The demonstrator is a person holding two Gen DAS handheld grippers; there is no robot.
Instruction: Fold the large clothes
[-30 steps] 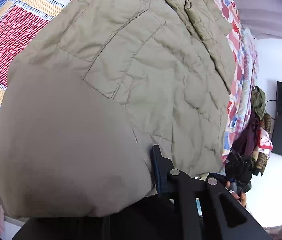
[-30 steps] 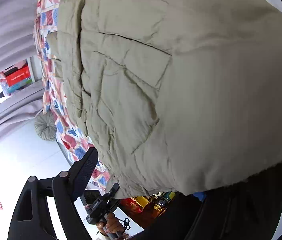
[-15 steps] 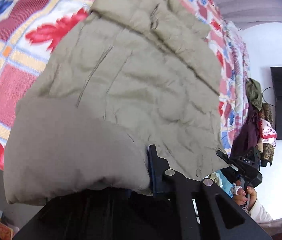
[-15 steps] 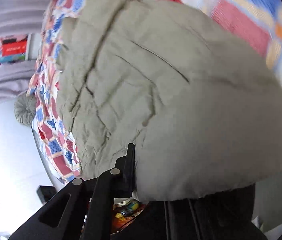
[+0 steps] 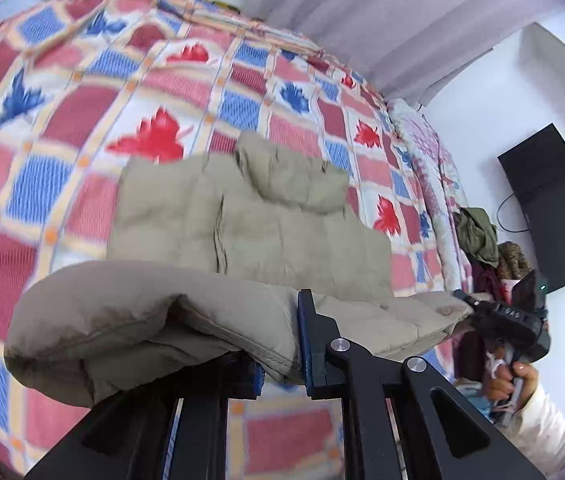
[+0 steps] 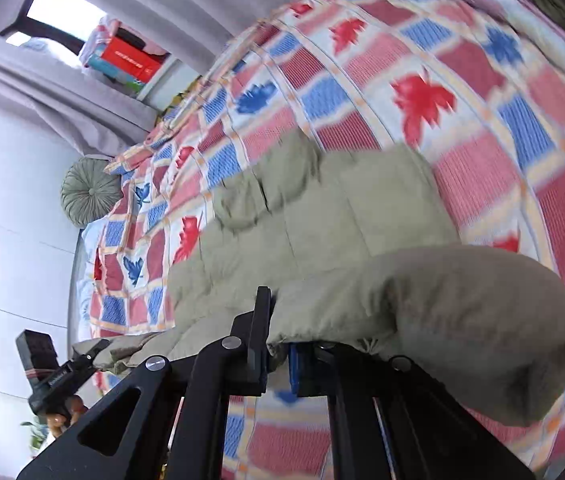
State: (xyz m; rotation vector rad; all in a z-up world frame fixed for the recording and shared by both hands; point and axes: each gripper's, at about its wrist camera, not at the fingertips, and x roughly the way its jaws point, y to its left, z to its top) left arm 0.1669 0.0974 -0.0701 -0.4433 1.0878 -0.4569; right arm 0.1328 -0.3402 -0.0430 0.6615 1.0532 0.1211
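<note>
Your left gripper [image 5: 280, 354] and right gripper [image 6: 278, 344] are both clamped on the near hem of the khaki padded jacket [image 5: 266, 224], with the rest lying on the leaf-patterned bedspread [image 5: 82, 100], which shows bare all around the jacket. Half a second ago the jacket filled both views; now it's dropped lower and flatter. The writing on the red box [image 6: 130, 58] beyond the bedspread is too small to read.

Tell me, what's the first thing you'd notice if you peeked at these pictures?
First, the puffy khaki padded jacket lying on the bed, its near edge pinched at both ends by the left gripper and the right gripper. Next, the bright checked quilt with red and blue maple leaves spread under it. A round green cushion sits at the bed's far end.
</note>
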